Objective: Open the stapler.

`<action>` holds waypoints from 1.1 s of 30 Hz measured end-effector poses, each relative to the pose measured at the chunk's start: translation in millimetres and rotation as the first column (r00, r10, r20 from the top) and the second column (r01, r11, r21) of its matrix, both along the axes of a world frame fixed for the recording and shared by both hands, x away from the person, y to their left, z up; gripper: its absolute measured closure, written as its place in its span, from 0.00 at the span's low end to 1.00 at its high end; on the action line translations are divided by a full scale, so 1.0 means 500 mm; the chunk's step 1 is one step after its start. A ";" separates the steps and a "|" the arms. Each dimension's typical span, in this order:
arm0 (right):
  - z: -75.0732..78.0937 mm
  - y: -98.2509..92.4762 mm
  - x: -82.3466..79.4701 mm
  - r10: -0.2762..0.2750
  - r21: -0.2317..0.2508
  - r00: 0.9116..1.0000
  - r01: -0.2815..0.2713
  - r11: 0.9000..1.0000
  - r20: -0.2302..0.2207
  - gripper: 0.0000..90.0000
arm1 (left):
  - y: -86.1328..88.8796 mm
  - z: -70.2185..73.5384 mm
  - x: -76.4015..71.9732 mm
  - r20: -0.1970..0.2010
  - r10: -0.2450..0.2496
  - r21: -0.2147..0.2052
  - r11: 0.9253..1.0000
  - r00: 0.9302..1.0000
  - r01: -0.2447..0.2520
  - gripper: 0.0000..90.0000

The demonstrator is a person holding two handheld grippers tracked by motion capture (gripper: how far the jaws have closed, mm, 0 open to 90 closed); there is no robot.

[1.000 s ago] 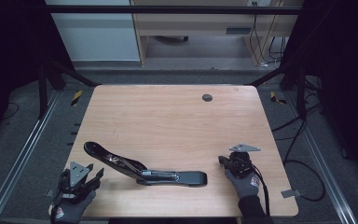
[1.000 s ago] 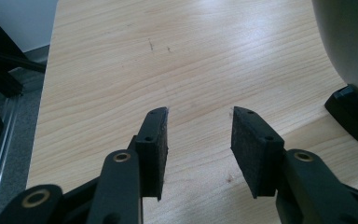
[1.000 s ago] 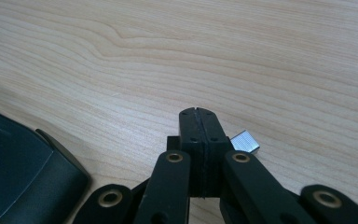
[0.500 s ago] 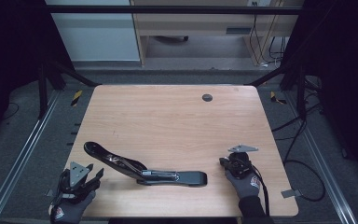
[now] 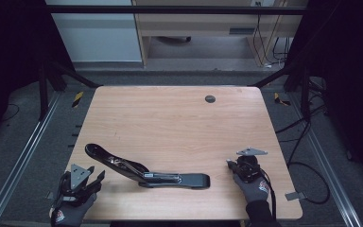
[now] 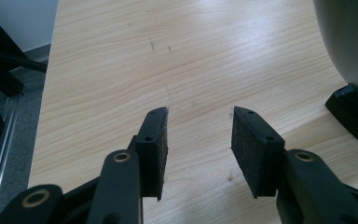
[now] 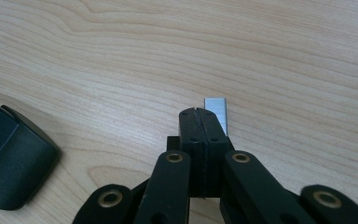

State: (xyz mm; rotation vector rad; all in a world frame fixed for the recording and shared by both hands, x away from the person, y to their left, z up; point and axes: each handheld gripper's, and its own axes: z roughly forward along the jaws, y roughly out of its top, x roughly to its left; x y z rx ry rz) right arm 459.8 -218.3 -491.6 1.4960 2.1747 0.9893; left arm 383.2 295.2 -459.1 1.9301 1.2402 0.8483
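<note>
A black stapler (image 5: 170, 178) lies swung wide open near the table's front, its upper arm (image 5: 108, 160) angled up to the left. My left gripper (image 5: 97, 173) sits at the front left corner, jaws open over bare wood with nothing between them (image 6: 199, 140); the stapler's end (image 6: 352, 116) shows at that view's right edge. My right gripper (image 5: 229, 164) rests right of the stapler's base, its pads pressed together (image 7: 199, 128). A short silver strip of staples (image 7: 216, 109) lies on the wood just beyond and beside the right fingertip, not between the pads. The stapler's rounded black end (image 7: 9, 163) shows at lower left.
The wooden table (image 5: 170, 123) has a dark round grommet hole (image 5: 210, 99) near its far edge. Metal rails (image 5: 23, 156) run along both sides, with cables (image 5: 307, 165) on the floor at the right. Pale cabinets (image 5: 104, 38) stand beyond the table.
The right hand has shifted only slightly near the front edge. The left gripper and the stapler have not moved.
</note>
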 end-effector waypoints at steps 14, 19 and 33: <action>0.021 -0.014 -0.006 -0.002 0.005 1.000 0.001 1.000 0.028 0.96 | 0.002 -0.001 0.001 -0.007 0.000 -0.008 1.000 1.000 0.000 0.61; 0.034 -0.028 -0.003 -0.003 0.010 0.999 0.003 1.000 0.034 0.92 | 0.004 -0.003 0.004 -0.015 -0.002 -0.015 1.000 1.000 0.002 0.61; 0.062 -0.038 0.027 -0.004 -0.039 0.999 0.006 0.999 0.051 0.80 | 0.009 -0.007 0.015 -0.029 -0.007 -0.022 1.000 1.000 0.006 0.59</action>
